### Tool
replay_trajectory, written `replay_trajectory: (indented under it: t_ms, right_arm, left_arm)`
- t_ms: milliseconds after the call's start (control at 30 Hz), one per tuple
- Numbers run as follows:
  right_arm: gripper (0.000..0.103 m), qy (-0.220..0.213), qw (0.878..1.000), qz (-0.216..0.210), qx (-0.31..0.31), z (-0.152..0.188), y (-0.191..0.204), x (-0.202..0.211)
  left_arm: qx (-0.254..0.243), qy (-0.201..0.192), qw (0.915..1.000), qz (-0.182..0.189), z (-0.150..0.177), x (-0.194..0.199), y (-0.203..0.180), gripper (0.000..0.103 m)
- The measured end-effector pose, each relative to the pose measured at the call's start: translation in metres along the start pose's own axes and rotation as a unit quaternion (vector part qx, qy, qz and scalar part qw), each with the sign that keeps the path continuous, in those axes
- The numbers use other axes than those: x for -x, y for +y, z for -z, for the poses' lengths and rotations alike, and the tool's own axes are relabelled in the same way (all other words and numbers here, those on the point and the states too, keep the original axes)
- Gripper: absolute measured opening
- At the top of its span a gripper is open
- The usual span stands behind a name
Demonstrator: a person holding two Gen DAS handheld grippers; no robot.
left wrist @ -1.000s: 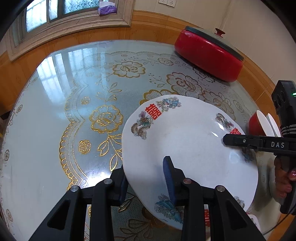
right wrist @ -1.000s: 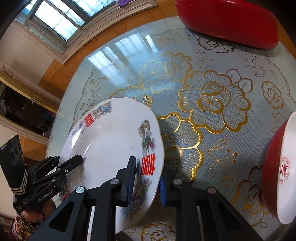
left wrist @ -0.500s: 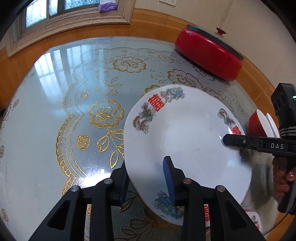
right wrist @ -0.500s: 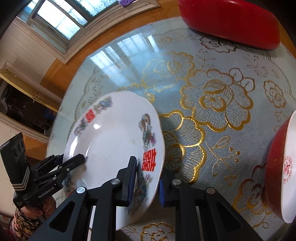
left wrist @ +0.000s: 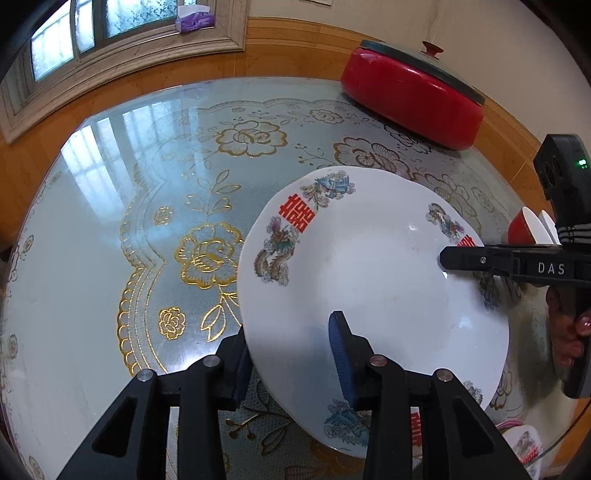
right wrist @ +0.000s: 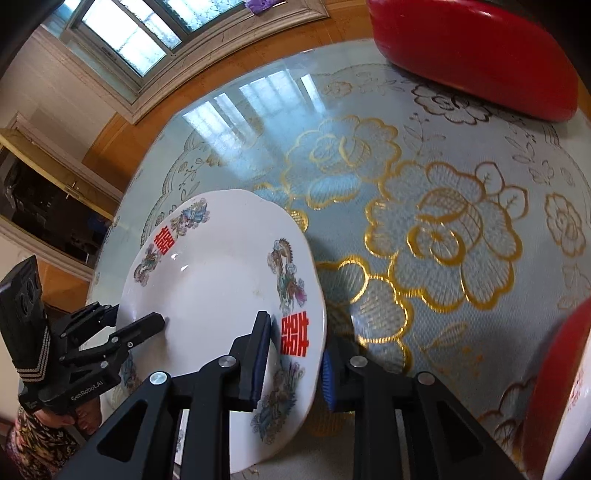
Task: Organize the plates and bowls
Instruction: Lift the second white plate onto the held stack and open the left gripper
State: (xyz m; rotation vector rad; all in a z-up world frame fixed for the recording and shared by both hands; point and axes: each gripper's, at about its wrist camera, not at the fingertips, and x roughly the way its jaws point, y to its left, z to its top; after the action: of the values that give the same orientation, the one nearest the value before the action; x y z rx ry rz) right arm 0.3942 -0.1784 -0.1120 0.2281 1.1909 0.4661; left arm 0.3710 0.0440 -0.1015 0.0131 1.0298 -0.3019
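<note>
Glass-topped round table (left wrist: 92, 258), pale cloth with gold flowers beneath the glass, window light mirrored across it. Nearest, in the left wrist view, left gripper (left wrist: 288, 347) clamped narrow on the near rim of a white plate (left wrist: 369, 277): one blue pad on the upper face, the other finger under the rim, jaws just eased a little wider yet with the rim pressed between them. Plate printed with red double characters and coloured dragon and bird motifs, tilted, its far edge raised above the glass, borne from two opposite sides. Across the plate, right gripper (right wrist: 295, 354) pinching the other rim the same way, one pad on top beside a red character, the other under the edge; jaws narrow, likewise just opened slightly, rim between them. Behind that gripper's handle, a hand (left wrist: 569, 332) curled round the grip. Just beyond, near the table's right edge, red bowls (left wrist: 521, 230) with white insides, stacked, partly hidden by the gripper, apart from the plate. Farther back, a red pot (left wrist: 413, 99) with dark lid and red knob at the far edge. Farthest, a window (left wrist: 110, 22) with a purple tissue box (left wrist: 194, 22) on its sill.
</note>
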Motion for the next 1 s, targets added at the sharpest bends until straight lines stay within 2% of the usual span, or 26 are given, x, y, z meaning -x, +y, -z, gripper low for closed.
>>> replay_trajectory:
  t_ms: [67,333,667,1000]
  right_arm:
    - [0.024,0.004,1.000,0.000,0.000,0.003,0.001,0.002]
    - [0.023,-0.006,1.000,0.001,0.024,0.014,0.011,0.021]
    - [0.022,-0.020,0.999,0.007,0.049,0.023,0.023,0.034]
    - [0.022,-0.053,0.996,0.001,0.066,0.042,0.041,0.080]
  left_arm:
    - [0.006,-0.005,1.0000,0.001,0.002,0.003,0.002,0.035]
    - [-0.014,-0.039,0.9991,-0.004,0.011,0.022,-0.010,0.035]
    - [-0.004,-0.045,0.9989,0.010,0.020,0.032,-0.013,0.035]
    - [-0.005,-0.086,0.9961,0.020,0.032,0.076,-0.026,0.035]
